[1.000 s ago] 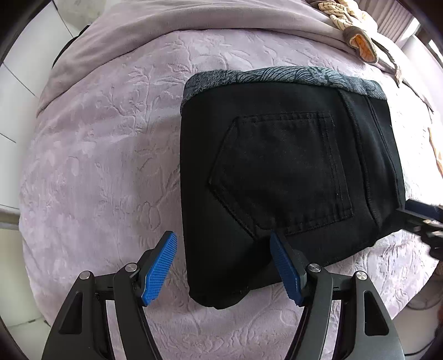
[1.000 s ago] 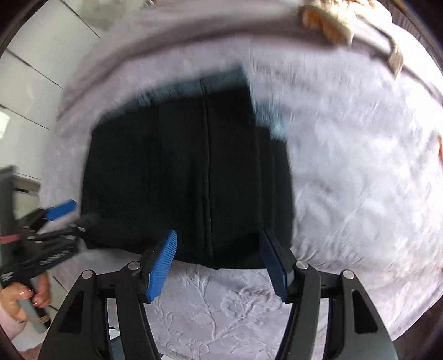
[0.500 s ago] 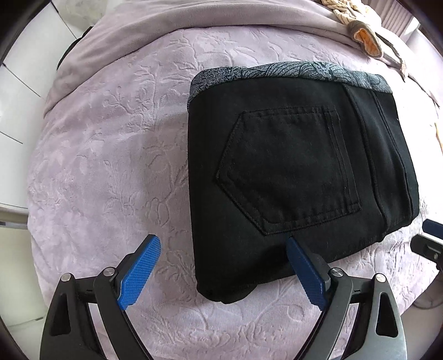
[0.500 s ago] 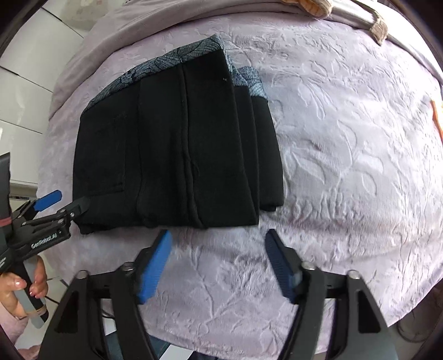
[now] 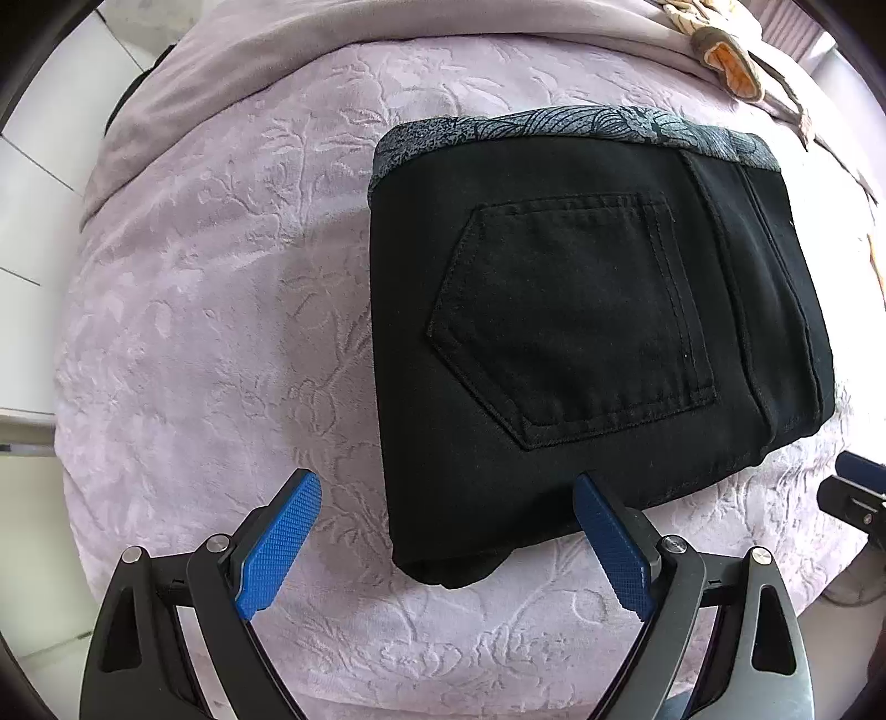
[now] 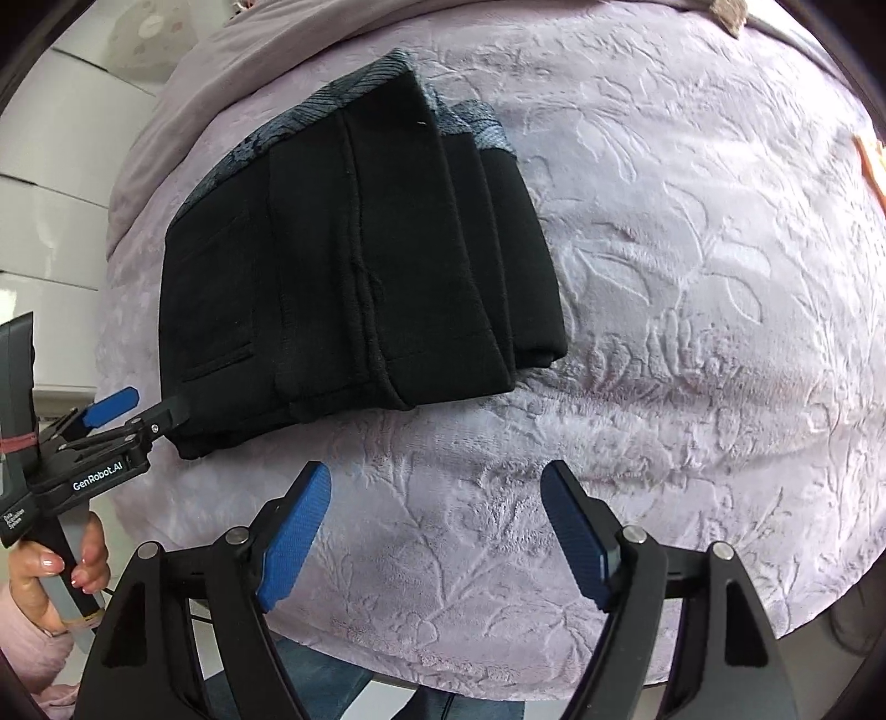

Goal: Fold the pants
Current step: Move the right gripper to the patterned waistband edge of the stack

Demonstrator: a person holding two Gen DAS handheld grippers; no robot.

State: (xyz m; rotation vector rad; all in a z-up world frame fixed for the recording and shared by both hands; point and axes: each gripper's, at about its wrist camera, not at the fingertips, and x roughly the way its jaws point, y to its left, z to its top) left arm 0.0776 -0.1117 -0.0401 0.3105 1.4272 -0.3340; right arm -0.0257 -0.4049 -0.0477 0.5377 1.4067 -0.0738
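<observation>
Both grippers, left gripper (image 5: 447, 540) and right gripper (image 6: 434, 529), fingers wide and holding nothing, low over the bed's (image 6: 692, 277) near edge beside the folded black pants (image 5: 581, 332).

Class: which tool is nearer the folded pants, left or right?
Left. The left tool is open astride the near corner of the pants; the right tool is open over the blanket, short of their edge.

A bed in a bright white room

We looked down on a bed (image 5: 210, 310) covered in a mauve blanket (image 6: 692, 288) embossed with leaves and flowers. A plainer mauve sheet (image 5: 343, 39) lay bunched at its far edge. White panelled fronts (image 6: 50, 183) stood to the left, and strong daylight washed the right side.
</observation>
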